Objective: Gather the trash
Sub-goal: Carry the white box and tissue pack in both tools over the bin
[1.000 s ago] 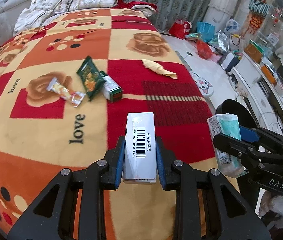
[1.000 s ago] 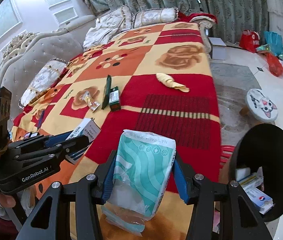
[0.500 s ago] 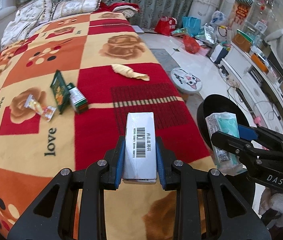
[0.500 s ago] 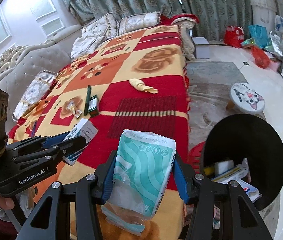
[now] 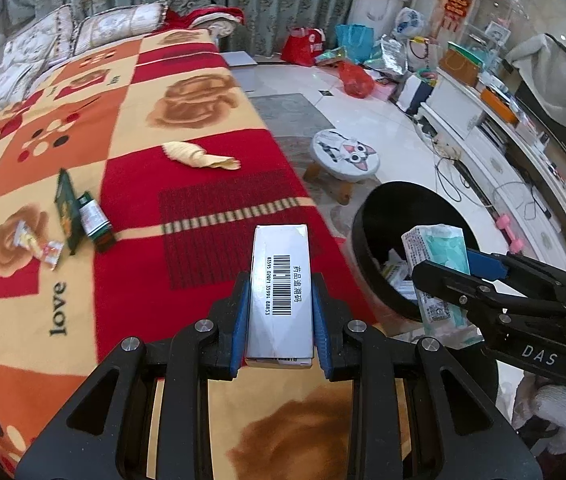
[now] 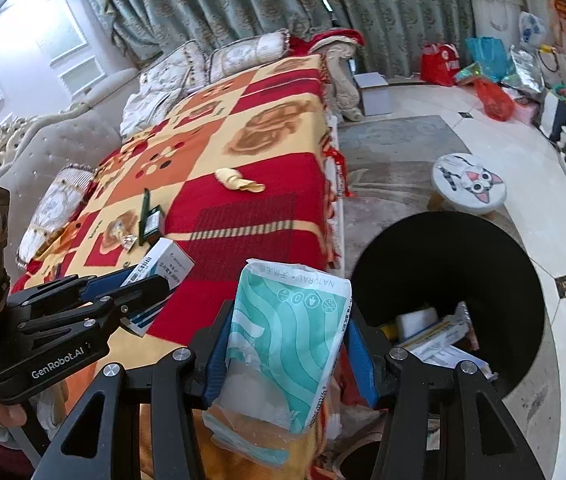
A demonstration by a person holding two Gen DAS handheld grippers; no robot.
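**Inspector:** While both hands carry loads toward the bin, I note from the left: a candy wrapper, a green packet and a small green box lie close together on the bed blanket, with a crumpled yellow wrapper further along. All remain uncollected.

**Assistant:** And the tongs?

**Inspector:** The left tongs are clamped on a white box with a barcode, held over the bed's edge. The right tongs grip a teal tissue pack across its middle; the pack's loose lower end sags below the pads. The black bin stands on the floor just beside the bed, already holding some boxes.

**Assistant:** Recommendation for the drop?

**Inspector:** In my judgement, each item should be brought fully over the bin's mouth before release, not merely to its rim. The tissue pack is soft and may cling to a pad, so the right tongs should spread wide. The box is rigid and should fall clean. I would release one at a time, as the two tongs are near each other.
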